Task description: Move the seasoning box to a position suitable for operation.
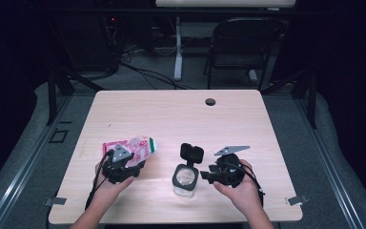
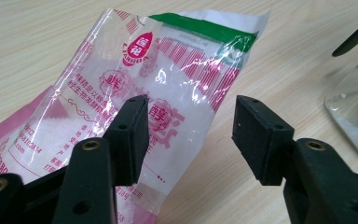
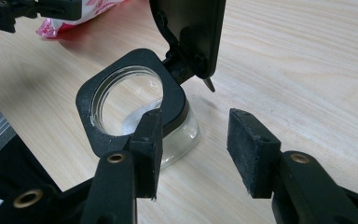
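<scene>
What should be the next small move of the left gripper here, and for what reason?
Probably close the left gripper on the bag: its open jaws straddle the bag's lower edge without holding it, and the jar already stands with its lid flipped open, ready for pouring.

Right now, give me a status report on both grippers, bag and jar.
Left gripper open at pink plastic sugar bag. Right gripper open beside clear glass jar, black hinged lid up. Nothing between.

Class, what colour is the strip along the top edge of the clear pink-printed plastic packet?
Green strip, clearest in the left gripper view.
</scene>
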